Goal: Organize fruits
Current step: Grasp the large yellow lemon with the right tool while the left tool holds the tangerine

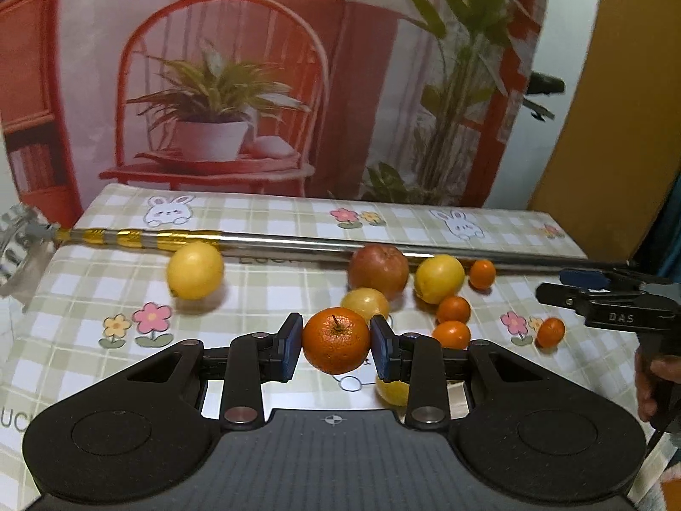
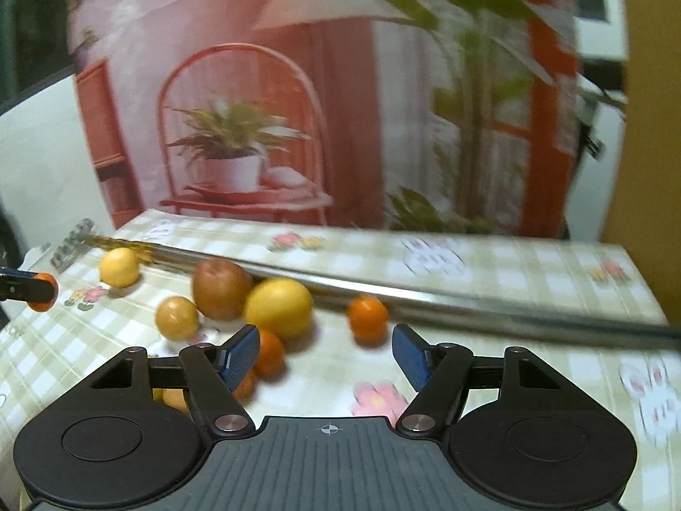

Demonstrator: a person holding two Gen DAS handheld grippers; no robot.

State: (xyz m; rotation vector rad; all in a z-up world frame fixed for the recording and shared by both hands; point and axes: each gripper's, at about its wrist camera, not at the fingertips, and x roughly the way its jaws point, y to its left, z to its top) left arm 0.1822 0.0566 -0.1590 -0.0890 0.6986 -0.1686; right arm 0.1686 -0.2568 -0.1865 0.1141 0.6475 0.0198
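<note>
My left gripper (image 1: 336, 343) is shut on a stemmed orange (image 1: 336, 340), held just above the checked tablecloth (image 1: 264, 294). Behind it lie a red apple (image 1: 378, 271), a lemon (image 1: 439, 279), a small yellow fruit (image 1: 365, 304) and several small tangerines (image 1: 453, 310). Another lemon (image 1: 195, 270) sits apart at the left. In the blurred right wrist view my right gripper (image 2: 325, 355) is open and holds nothing. It hovers in front of the apple (image 2: 220, 283), a lemon (image 2: 278, 307) and a tangerine (image 2: 368, 314). One tangerine (image 2: 270, 353) lies beside its left finger.
A long metal pole (image 1: 298, 242) with gold bands lies across the table behind the fruit. A printed backdrop of a chair and plants stands at the table's far edge. The right gripper (image 1: 553, 284) and a hand (image 1: 651, 383) show at the right of the left wrist view.
</note>
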